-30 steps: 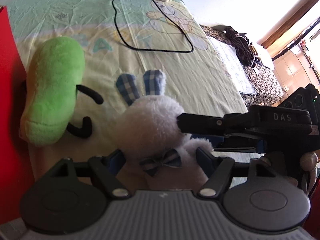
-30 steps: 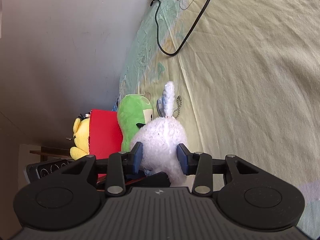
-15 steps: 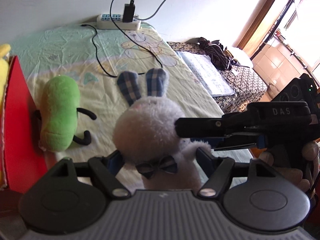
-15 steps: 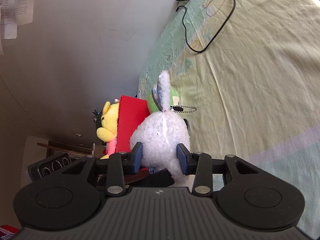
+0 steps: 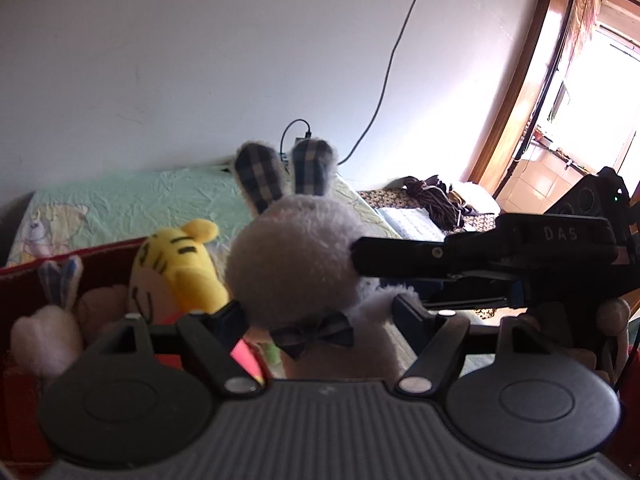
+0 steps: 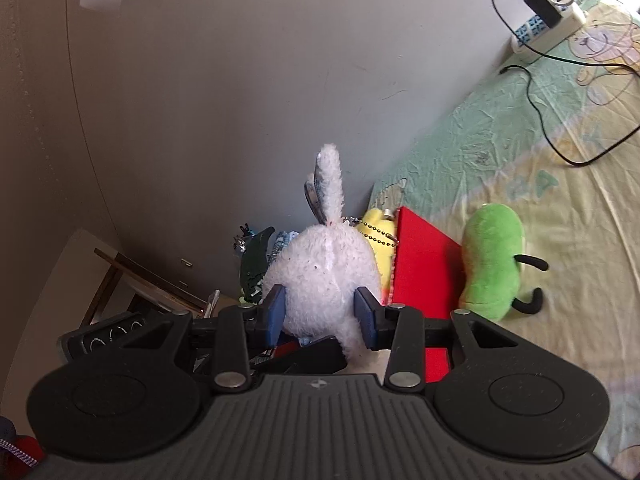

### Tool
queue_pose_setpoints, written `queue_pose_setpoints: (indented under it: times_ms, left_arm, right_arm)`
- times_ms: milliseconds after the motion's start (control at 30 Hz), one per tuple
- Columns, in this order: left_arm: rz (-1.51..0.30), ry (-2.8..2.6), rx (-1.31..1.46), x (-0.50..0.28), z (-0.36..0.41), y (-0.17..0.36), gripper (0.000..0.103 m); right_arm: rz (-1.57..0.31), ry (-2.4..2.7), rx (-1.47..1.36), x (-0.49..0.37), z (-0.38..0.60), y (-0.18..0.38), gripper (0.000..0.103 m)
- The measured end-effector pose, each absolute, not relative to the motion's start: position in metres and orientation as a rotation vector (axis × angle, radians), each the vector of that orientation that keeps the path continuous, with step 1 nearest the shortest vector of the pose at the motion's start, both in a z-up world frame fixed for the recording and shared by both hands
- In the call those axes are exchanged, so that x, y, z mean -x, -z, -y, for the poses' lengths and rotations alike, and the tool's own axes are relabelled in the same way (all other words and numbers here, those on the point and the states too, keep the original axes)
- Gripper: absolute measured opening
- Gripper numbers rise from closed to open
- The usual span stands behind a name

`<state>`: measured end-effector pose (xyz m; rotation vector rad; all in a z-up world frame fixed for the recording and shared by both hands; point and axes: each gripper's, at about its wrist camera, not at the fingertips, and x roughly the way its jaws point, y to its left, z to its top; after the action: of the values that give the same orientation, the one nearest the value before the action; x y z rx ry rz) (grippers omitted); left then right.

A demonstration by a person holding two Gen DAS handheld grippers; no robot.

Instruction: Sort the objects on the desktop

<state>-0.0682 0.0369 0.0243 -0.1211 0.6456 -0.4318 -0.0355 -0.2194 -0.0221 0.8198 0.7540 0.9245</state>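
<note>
Left wrist view shows the white fluffy plush rabbit with blue checked ears and a checked bow tie [image 5: 296,264] directly in front of the camera, facing it, between the two fingers of the left gripper [image 5: 320,312]. The left finger [image 5: 228,316] seems to touch the rabbit's side, but the right finger [image 5: 408,312] has a small gap to the rabbit's arm, so I cannot tell if this gripper really presses the toy. The right gripper [image 5: 480,256] comes in from the right side, and its black fingers reach the rabbit's head.

In the right wrist view, the same rabbit [image 6: 324,276] is seen from the back, held off the bed. The right gripper [image 6: 320,316] is closed on its lower body: both blue pads [image 6: 274,314] press into the fur on each side.

Below and behind the rabbit stands the red fabric box [image 6: 424,264] on the pale green and yellow bed sheet [image 6: 568,208]. Inside the box are a yellow plush tiger with black stripes [image 5: 176,272] and a small pinkish plush rabbit [image 5: 48,328]. A green bean-shaped plush toy with black limbs [image 6: 492,264] lies on the sheet just beside the box wall, outside it. A white power strip with a black cable [image 6: 548,24] lies at the far end of the bed, near the wall.
</note>
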Motion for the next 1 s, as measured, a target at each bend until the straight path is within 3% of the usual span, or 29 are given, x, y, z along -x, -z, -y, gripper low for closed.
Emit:
queue_pose_setpoints:
  times_ms: [500,800,1000]
  left_arm:
    - [-0.648,0.256,0.104,0.087,-0.183,-0.01,0.076]
    - [-0.691,0.25,-0.021,0.086,-0.189,0.025,0.075]
    - [-0.685,0.28,-0.021,0.076,-0.189,0.034,0.075]
  right_arm:
    - [-0.706,-1.049,-0.723,0.028,0.058,0.039,0.042]
    - [-0.656,-0.997,-0.638,0.044,0.047,0.068,0.031]
    - [-0.623,-0.93,-0.562,0.049,0.043,0.068,0.029]
